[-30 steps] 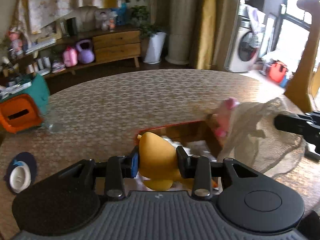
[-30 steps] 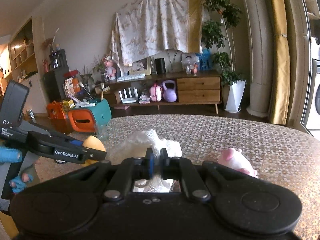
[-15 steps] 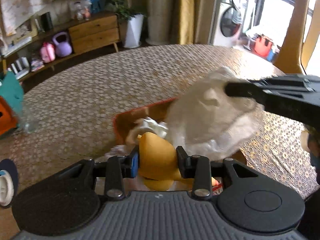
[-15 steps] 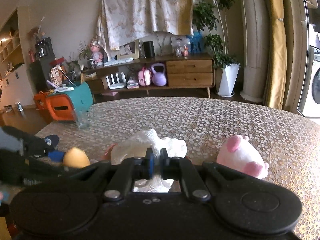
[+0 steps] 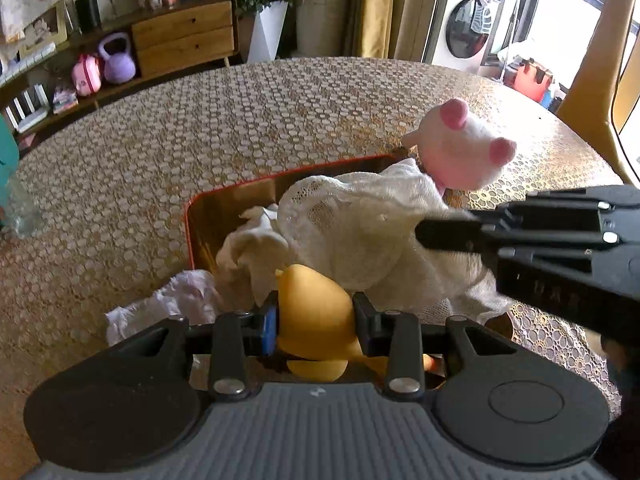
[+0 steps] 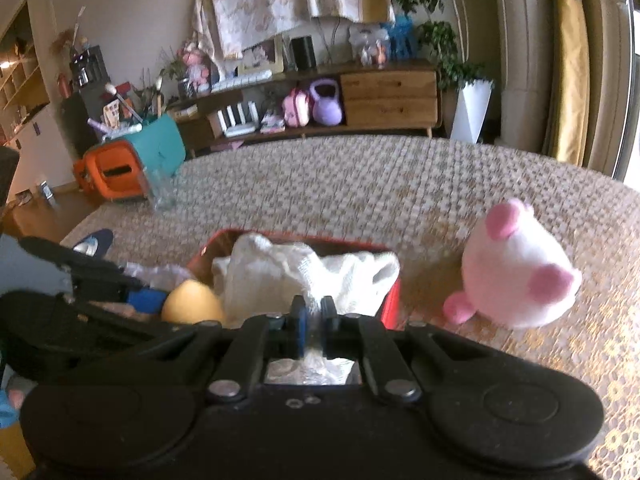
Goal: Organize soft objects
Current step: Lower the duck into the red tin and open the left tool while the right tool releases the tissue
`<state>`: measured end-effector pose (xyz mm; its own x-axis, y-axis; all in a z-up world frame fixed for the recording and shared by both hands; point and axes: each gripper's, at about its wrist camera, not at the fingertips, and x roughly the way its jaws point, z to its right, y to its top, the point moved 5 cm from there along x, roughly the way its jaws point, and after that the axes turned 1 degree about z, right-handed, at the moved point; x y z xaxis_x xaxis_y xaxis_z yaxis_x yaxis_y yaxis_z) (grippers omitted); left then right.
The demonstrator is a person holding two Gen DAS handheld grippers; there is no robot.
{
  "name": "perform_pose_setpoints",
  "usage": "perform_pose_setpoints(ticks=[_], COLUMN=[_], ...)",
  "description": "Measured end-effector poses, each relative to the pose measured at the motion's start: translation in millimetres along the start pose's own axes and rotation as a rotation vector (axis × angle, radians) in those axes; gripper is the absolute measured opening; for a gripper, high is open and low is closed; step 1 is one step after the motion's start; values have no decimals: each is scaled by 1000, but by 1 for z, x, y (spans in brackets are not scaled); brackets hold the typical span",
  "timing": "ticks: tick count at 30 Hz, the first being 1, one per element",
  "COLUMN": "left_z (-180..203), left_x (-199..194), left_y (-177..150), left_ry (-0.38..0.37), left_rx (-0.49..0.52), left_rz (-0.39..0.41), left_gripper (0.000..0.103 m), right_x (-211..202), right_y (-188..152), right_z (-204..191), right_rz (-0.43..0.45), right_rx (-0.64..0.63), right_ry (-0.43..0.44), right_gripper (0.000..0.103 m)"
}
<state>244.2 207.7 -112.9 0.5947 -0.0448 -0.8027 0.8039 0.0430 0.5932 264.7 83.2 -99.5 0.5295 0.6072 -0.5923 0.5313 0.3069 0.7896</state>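
Lowering the white lace-knit cloth (image 5: 360, 232) into the red-rimmed rectangular box (image 5: 192, 216), my right tongs (image 6: 311, 322) pinch its near edge, most of it already lying inside, its long axis running across the box toward the pink-and-white plush pig (image 6: 516, 276) just outside on the table. My left tongs (image 5: 314, 316) squeeze a yellow rubber duck (image 5: 312, 308) over the box's near side. I judge the cloth could snag the duck or drape over the rim.

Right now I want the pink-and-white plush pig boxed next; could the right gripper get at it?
Probably not yet: the right gripper is shut on the white lace cloth over the red-rimmed box. The plush pig sits unobstructed on the table beside it.
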Motion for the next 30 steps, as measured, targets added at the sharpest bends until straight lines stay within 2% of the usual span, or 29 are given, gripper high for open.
perform_pose_setpoints(ticks=[6, 18, 20, 23, 30], left_z=[0, -5, -4, -5, -1], left_x=[5, 6, 2, -7, -34], left_y=[-5, -6, -7, -7, -5], left_ry=[-7, 4, 9, 7, 19], left_rx=[-18, -87, -99, -118, -132], left_rz=[-9, 7, 18, 46, 109], left_gripper=[37, 42, 48, 60, 62], right_x=[3, -1, -3, -11, -32], right_y=[-11, -11, -10, -9, -5], right_z=[-2, -4, -4, -3, -4], right_rz=[-33, -51, -47, -32, 9], right_rx=[-12, -20, -24, -20, 9], right_ry=[4, -10, -15, -17, -8], right_gripper=[7, 18, 24, 39, 51])
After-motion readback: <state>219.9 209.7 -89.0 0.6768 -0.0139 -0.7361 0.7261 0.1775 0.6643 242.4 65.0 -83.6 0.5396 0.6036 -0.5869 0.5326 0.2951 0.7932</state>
